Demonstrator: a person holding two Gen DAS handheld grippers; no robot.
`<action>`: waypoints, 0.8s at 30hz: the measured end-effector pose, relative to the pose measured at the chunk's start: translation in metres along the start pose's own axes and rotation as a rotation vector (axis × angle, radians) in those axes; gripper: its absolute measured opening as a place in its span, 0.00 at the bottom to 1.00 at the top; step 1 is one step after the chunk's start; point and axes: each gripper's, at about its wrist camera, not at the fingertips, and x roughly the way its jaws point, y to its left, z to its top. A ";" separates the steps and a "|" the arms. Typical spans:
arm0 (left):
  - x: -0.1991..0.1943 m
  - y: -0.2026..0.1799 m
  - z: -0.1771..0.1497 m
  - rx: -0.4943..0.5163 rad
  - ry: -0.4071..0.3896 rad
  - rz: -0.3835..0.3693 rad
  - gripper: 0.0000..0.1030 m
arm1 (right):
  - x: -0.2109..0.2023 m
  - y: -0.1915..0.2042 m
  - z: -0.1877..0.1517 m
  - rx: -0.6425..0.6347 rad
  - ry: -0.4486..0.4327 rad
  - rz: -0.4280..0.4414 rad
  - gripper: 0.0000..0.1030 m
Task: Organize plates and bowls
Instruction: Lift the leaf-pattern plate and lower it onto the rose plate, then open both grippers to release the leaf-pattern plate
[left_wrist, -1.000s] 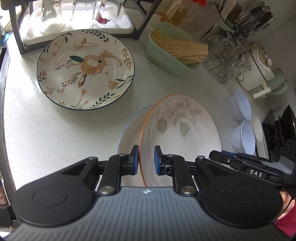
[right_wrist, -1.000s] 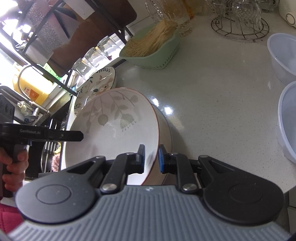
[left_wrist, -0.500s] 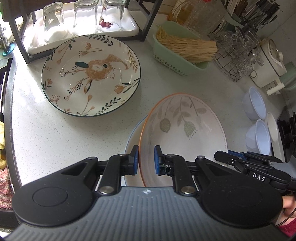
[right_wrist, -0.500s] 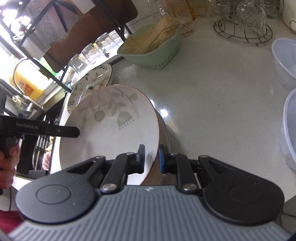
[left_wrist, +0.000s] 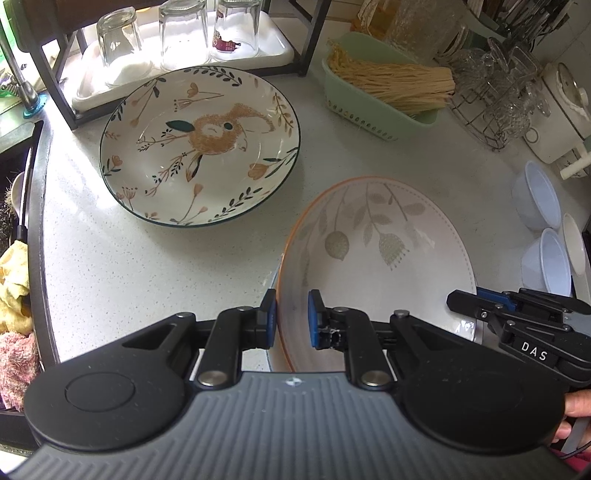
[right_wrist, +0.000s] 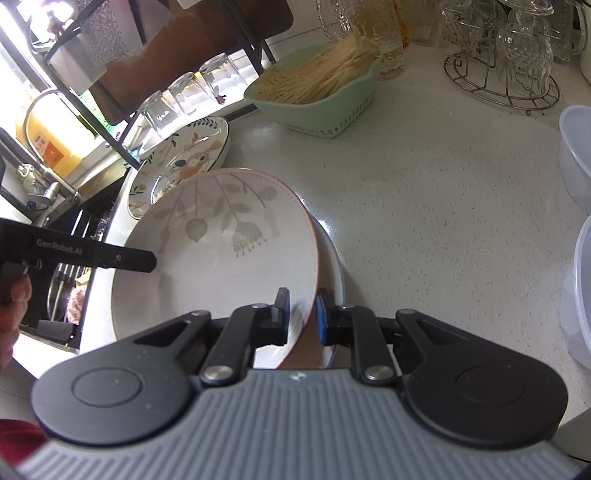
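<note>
Both grippers hold one cream bowl (left_wrist: 376, 258) with leaf prints and an orange rim. My left gripper (left_wrist: 291, 317) is shut on its near-left rim. My right gripper (right_wrist: 301, 314) is shut on the opposite rim, and the bowl (right_wrist: 221, 258) is tilted there. The bowl sits just over a blue-rimmed plate (left_wrist: 271, 354) that it mostly hides; its edge (right_wrist: 332, 266) shows to the right. A large rabbit-pattern plate (left_wrist: 199, 144) lies flat on the counter beyond, to the left. The right gripper (left_wrist: 465, 302) shows at the bowl's right side, the left gripper (right_wrist: 147, 260) at its left.
A black rack over a white tray of upturned glasses (left_wrist: 177, 37) stands behind the rabbit plate. A green basket (left_wrist: 384, 88) of pale sticks and a wire stand of glassware (left_wrist: 498, 92) line the back. White plastic bowls (left_wrist: 539, 199) sit at the right, a sink (left_wrist: 14, 221) at the left.
Both grippers keep their hold on the bowl. The left view has swung up, so the rack and glasses show more. In the right view the bowl has tilted a little further.
</note>
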 end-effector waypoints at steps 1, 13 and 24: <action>0.000 -0.001 -0.001 0.004 -0.002 0.004 0.17 | 0.000 0.000 0.000 0.000 0.000 -0.001 0.18; -0.001 -0.009 -0.008 0.017 0.004 0.030 0.24 | -0.004 0.002 -0.002 -0.008 0.017 -0.010 0.17; -0.007 -0.015 -0.010 -0.062 -0.021 0.085 0.39 | 0.000 0.000 -0.001 0.044 0.018 0.011 0.20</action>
